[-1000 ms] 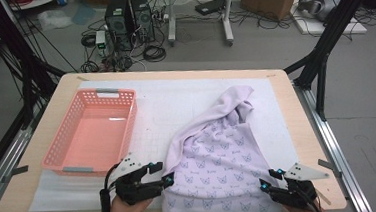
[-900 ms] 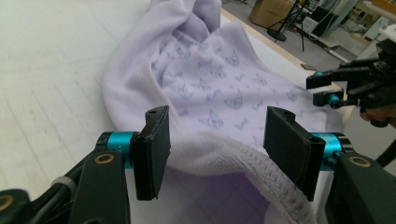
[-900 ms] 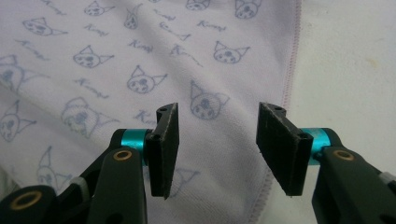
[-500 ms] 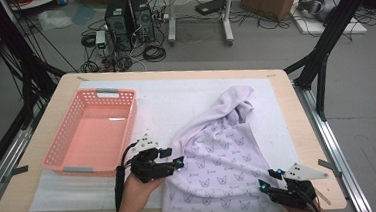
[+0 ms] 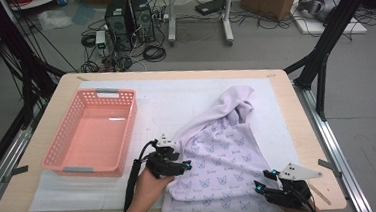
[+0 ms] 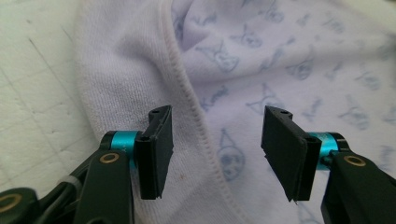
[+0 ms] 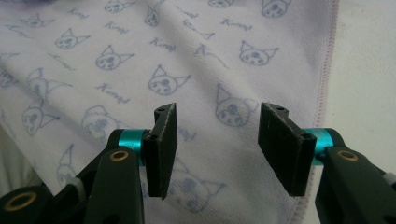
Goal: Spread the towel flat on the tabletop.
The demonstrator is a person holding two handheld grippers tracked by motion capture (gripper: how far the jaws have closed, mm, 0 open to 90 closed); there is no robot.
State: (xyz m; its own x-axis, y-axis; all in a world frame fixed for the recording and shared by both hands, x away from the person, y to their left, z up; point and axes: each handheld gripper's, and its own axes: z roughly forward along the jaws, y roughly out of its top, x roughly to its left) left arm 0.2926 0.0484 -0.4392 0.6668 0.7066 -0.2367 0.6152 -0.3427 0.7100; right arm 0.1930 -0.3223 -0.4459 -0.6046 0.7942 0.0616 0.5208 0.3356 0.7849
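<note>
Hovering at the lower middle of the high view, the left gripper (image 5: 180, 165) has its jaws parted over the hemmed edge of the lilac towel (image 5: 218, 144), gripping nothing. At the lower right, the right gripper (image 5: 264, 181) likewise gapes above the towel's printed corner.

The pink perforated plastic basket (image 5: 94, 137) blocks the left half of the table in the high view, its raised walls barring a level pass; between its right wall and the rumpled lilac printed towel (image 5: 219, 154) runs a narrow strip of bare white foam mat (image 5: 166, 107), open toward the upper middle; the towel's bunched ridge at upper right stands up as a soft hump; the mat's lower left corner, below the basket, lies free.
</note>
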